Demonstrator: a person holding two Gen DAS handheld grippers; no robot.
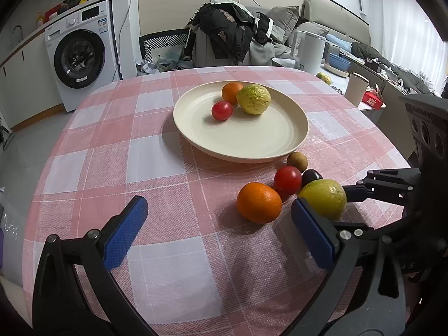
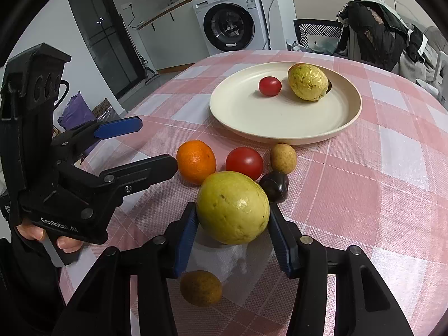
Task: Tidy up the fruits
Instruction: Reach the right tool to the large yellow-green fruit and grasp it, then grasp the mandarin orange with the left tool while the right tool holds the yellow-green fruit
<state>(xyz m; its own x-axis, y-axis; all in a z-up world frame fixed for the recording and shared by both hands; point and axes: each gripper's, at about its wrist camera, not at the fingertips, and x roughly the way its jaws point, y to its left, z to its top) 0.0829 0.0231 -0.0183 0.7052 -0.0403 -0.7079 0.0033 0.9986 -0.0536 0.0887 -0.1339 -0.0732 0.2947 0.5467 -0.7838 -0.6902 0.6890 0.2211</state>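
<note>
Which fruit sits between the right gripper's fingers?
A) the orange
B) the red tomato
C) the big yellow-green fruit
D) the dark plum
C: in the right wrist view the right gripper has its blue pads against both sides of the big yellow-green fruit, while the orange, tomato and plum lie free on the cloth beyond it.

A white washing machine (image 1: 81, 56) stands under a counter; a sofa (image 1: 322, 25), perhaps clothes-strewn, lies beyond.
</note>
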